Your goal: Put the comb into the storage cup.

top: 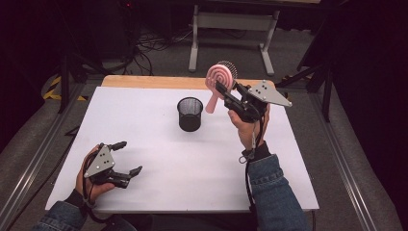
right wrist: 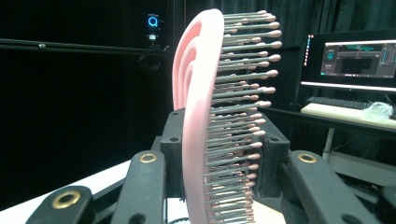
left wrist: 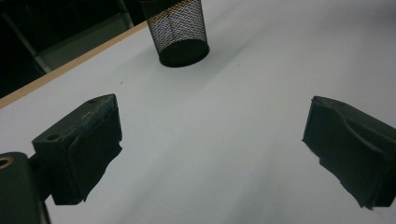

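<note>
A pink round hairbrush with metal bristles is held up in the air, right of and above a black mesh cup. My right gripper is shut on the brush's head, handle hanging down toward the table. In the right gripper view the brush stands edge-on between the jaws, bristles pointing right. My left gripper rests low at the near left of the white table, open with nothing between its fingers. In the left gripper view the mesh cup stands upright ahead.
A wooden edge runs along the far side of the table. Beyond it stand a white desk frame and cables on the floor. A lit monitor and keyboard sit at the right of the right gripper view.
</note>
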Motion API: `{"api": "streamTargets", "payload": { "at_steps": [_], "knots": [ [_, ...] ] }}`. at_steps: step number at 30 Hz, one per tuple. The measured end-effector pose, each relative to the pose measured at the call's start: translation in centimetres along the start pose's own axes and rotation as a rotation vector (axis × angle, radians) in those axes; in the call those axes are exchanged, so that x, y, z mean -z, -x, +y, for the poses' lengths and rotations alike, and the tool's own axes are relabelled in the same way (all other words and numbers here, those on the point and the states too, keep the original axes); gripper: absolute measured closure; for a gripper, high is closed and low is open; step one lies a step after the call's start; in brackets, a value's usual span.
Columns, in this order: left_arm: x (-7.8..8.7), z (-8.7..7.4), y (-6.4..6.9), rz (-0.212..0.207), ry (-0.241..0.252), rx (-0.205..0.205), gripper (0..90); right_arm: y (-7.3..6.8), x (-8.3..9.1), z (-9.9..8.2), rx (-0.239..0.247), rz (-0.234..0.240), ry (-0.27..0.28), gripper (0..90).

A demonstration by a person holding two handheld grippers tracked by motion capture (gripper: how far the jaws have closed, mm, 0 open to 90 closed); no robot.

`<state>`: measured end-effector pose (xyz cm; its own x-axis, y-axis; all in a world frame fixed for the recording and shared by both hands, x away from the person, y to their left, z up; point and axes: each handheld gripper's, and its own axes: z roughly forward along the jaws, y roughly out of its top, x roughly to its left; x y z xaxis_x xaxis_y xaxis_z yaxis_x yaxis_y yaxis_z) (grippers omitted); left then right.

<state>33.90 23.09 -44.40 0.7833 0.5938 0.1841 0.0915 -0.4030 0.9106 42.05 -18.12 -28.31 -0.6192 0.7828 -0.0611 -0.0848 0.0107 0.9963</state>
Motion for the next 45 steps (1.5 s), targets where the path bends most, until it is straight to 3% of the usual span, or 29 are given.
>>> {"api": "streamTargets", "payload": {
  "at_steps": [7,19,29,45],
  "knots": [
    [0.0,0.0,-0.1,-0.004,0.005,0.005,5.5,-0.5,-1.2,0.3,0.011,0.002,0.006,63.7],
    [0.3,0.0,-0.1,0.006,0.023,0.008,6.3,-0.9,-3.3,-0.5,-0.013,-0.016,0.018,63.8],
    [0.1,0.0,-0.1,-0.009,0.013,0.005,6.3,-1.2,-4.4,-1.1,-0.024,-0.014,0.021,63.8],
    [0.3,0.0,-0.1,-0.019,0.024,0.008,6.3,-1.7,-6.2,-2.5,-0.027,-0.005,-0.013,63.8]
  ]
}}
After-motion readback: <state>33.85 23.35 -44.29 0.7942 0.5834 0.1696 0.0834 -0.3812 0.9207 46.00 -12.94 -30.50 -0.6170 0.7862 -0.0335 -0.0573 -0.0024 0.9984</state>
